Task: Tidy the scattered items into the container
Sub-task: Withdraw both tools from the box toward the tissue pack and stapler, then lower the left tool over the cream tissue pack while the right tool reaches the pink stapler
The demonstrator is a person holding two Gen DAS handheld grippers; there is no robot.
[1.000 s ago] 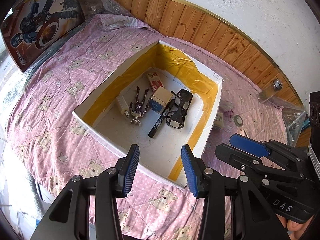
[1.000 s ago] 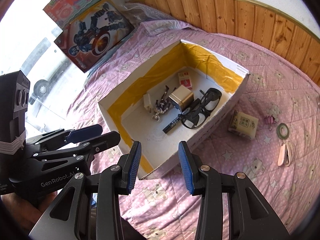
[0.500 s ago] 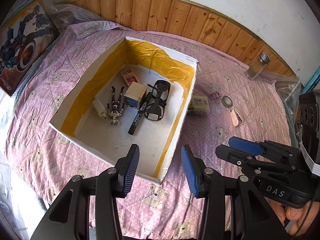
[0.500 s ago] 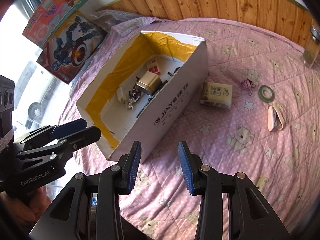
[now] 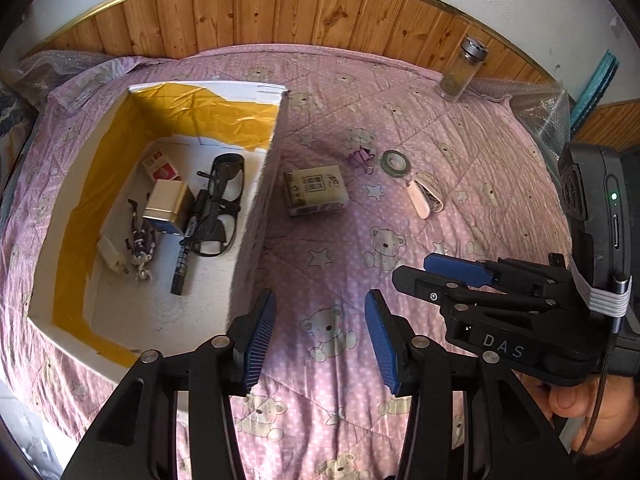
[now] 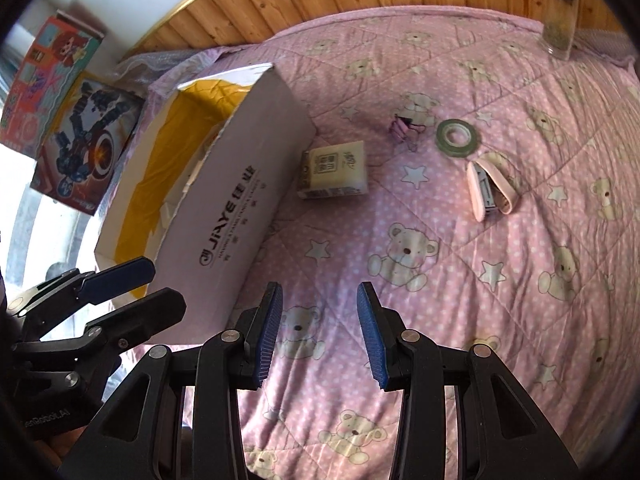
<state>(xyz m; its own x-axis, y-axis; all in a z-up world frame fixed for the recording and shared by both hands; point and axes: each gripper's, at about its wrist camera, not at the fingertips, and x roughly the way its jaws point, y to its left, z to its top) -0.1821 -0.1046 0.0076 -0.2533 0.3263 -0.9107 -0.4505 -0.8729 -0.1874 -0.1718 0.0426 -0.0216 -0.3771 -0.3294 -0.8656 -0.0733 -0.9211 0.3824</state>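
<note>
Both tools wide apart, nothing held. Left tool (image 5: 320,336) hovers over the bed quilt (image 5: 400,92) just right of the box (image 5: 256,208) near wall; right tool (image 6: 318,334) beside it, also over bare quilt. Open quilt in front of and between both tools; the box's right wall is the closest edge, to their left.

Loose items lie ahead of the tools, right of the box: tissue pack (image 6: 334,170) just beside the box wall, apart from it; pink clip (image 6: 402,128) farther back; tape roll (image 6: 456,136) right of the clip; pink stapler (image 6: 490,188) near the tape, nearer the tools. All well apart from both tools.

Inside the box: glasses (image 5: 222,200), marker (image 5: 188,248), small gold box (image 5: 166,206), red card pack (image 5: 160,166), small figure (image 5: 140,240), white plug (image 5: 112,254). Yellow tape lines its inner walls.

Glass jar (image 5: 462,68) stands at the far quilt edge by the wood panelling (image 5: 280,12). Toy boxes (image 6: 68,128) lean at the left. A hand (image 5: 576,404) grips the right tool's handle.
</note>
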